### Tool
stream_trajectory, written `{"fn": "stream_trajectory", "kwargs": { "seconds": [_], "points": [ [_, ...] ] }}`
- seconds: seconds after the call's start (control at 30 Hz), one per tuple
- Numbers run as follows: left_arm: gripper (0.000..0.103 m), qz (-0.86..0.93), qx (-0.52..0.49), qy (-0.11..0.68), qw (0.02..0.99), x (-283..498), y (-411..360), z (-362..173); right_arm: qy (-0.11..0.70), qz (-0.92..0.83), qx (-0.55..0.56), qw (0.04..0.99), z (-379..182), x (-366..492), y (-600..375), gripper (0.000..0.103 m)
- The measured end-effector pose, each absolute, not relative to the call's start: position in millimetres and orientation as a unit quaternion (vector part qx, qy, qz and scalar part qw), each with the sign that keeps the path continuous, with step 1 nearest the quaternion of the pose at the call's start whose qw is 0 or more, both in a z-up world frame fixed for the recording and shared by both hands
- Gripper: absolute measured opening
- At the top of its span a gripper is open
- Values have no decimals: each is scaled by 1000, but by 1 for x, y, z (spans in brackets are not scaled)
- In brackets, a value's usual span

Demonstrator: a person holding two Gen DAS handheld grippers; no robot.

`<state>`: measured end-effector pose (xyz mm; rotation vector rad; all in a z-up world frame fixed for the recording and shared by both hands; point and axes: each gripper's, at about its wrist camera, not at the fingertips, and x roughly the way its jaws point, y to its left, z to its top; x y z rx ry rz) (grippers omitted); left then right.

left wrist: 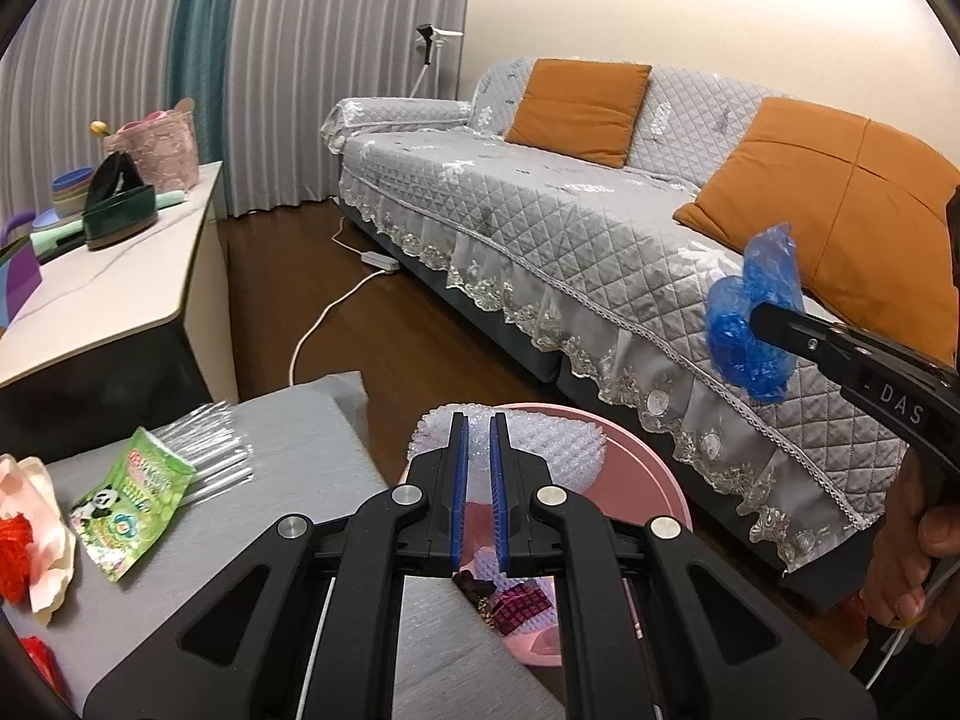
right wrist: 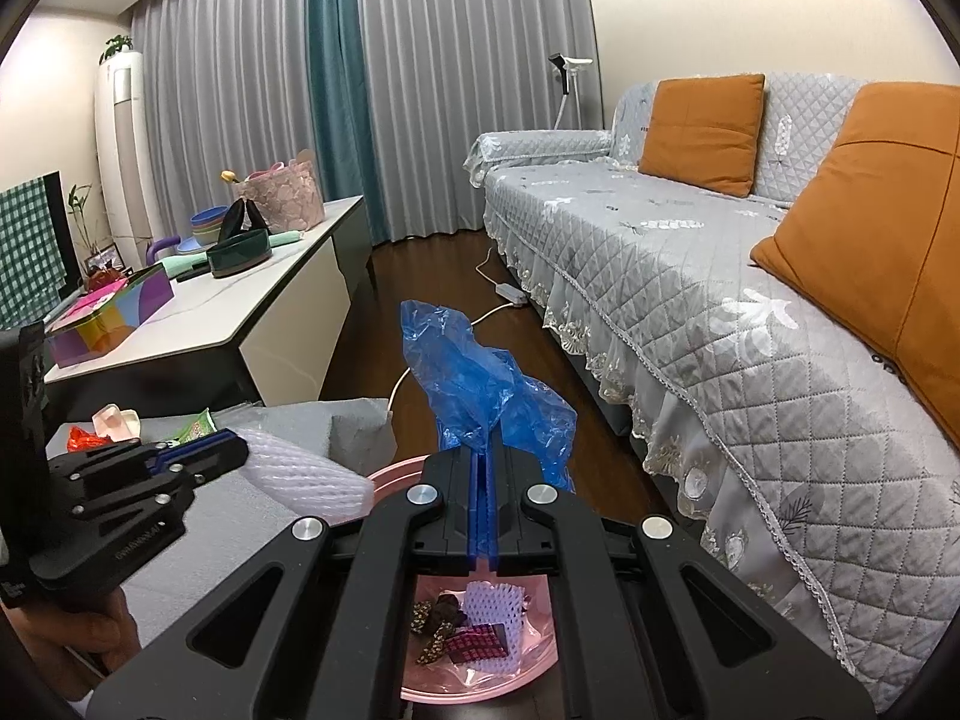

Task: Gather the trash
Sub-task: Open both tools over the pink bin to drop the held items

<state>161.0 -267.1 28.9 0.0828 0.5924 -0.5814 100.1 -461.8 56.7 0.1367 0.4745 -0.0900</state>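
Trash run about half done, both grippers loaded above the pink bin [right wrist: 384, 471].

The left gripper [left wrist: 480, 420] is clamped on foam net [right wrist: 300, 471], the right gripper [right wrist: 483, 450] on a blue bag [right wrist: 480, 384]; wrappers already lie inside (green packet [left wrist: 132, 501] and red scraps [left wrist: 15, 552] wait on the near-left table [left wrist: 312, 456]).

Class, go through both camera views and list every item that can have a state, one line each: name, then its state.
left gripper: shut on the white foam net
white foam net: held above the bin's rim
right gripper: shut on the blue plastic bag
blue plastic bag: crumpled, held in the air
pink bin: open, wrappers and foam inside
green snack packet: lying flat on the grey table
curtains: drawn shut
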Motion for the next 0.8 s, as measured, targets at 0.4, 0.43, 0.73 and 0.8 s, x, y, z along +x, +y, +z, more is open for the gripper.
{"fn": "stream_trajectory", "kwargs": {
  "seconds": [0.4,0.43,0.73,0.8],
  "points": [
    [10,-288,58,309,905,171,-287,16,259,-39,84,961,43,112,-463,12],
    [12,-287,56,316,902,173,-286,13,264,-40,87,960,41,114,-464,23],
    [30,-275,31,323,905,168,-265,13,263,-44,89,960,41,115,-461,51],
    [30,-266,25,318,910,164,-254,18,262,-40,90,960,42,114,-458,51]
  ]
}}
